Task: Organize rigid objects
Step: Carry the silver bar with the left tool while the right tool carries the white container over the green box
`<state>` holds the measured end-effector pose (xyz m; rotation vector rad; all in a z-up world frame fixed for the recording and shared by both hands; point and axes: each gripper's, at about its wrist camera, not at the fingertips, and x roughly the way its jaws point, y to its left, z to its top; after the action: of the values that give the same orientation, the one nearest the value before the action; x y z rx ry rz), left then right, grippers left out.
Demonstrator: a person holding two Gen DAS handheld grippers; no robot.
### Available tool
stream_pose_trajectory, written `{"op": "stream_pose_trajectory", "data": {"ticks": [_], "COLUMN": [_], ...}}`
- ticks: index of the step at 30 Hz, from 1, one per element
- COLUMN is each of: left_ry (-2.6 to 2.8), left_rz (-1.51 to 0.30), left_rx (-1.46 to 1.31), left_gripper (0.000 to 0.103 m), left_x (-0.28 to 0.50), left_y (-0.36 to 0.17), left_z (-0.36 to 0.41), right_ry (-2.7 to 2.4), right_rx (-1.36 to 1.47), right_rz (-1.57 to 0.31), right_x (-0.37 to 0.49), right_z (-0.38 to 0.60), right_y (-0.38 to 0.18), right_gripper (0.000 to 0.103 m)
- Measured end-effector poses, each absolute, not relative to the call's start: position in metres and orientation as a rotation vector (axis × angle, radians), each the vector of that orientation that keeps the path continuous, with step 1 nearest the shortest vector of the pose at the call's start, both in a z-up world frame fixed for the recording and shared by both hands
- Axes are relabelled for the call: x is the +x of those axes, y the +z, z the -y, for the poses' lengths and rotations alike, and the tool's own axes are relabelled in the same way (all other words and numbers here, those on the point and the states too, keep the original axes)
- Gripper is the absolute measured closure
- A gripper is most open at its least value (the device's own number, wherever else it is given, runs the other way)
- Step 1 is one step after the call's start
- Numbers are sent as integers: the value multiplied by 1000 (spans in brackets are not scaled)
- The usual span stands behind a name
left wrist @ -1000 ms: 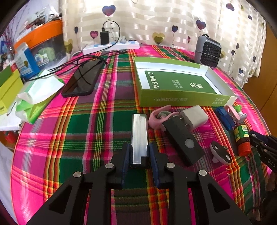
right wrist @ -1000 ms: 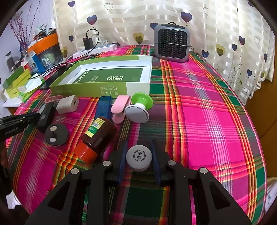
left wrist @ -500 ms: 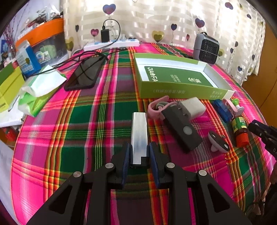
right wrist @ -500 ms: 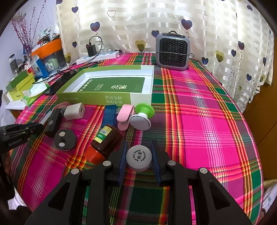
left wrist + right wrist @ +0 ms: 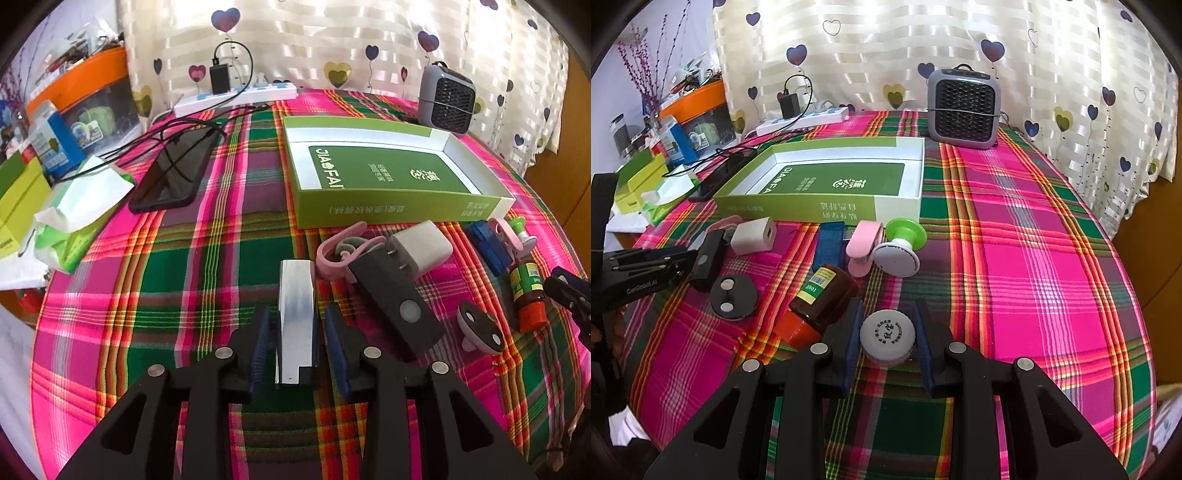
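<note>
- The table has a bright checked cloth [image 5: 1015, 258] on it, pink and green with thin yellow lines.
- Behind the table hangs a pale curtain [image 5: 886, 48] with little hearts on it.
- A small grey heater [image 5: 963, 109] stands at the back of the table, near the curtain.
- A white power strip [image 5: 236, 98] lies at the back too, with a black plug stuck in it.
- A black phone [image 5: 173, 171] lies flat on the cloth with a wire over it.
- A soft pack of tissues [image 5: 79, 218] sits at the left edge of the table.
- A green box lid [image 5: 388, 173] lies open side up in the middle. Nothing is in it.
- The left tongs [image 5: 297, 343] sit around a silver metal bar [image 5: 297, 314]. The two pads are a little way off its sides, so they are a bit open and not squeezing.
- The bar lies flat on the cloth, just in front of the green lid.
- Beside the bar are a black block [image 5: 397, 306], a white charger [image 5: 421, 249] and a pink clip [image 5: 343, 251], all close together.
- The right tongs [image 5: 888, 341] have a small round white jar [image 5: 888, 338] between them. The pads touch both sides of it and hold it.
- A brown bottle [image 5: 820, 301] with an orange cap lies on its side just left of the jar.
</note>
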<state>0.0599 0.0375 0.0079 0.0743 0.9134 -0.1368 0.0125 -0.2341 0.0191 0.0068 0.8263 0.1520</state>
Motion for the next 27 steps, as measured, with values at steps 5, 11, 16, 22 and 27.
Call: {"op": "stream_pose_trajectory", "data": {"ticks": [5,11,16,22,27], "left_ry": [-134,-143,-167,-208,-240], "left_rz": [-914,-901,-861,-846,-851], "left_rx": [71,73,63,44,35], "left_gripper": [81,81,81,81,81], "left_x": [60,56,56,71,93], "left_y": [8,20,43,60,66], "left_z": [-39,-41,-42,-36,-29], "right_ry": [151,157,168,197,215], "right_rx": [7,6,4,3,0], "right_rz": [-826,-820,-801,-787,-781], "right_x": [13,16,24,42,63], "right_z": [233,234,233,229,228], "right_y": [19,25,37,51,61], "right_gripper": [75,75,75,75,75]}}
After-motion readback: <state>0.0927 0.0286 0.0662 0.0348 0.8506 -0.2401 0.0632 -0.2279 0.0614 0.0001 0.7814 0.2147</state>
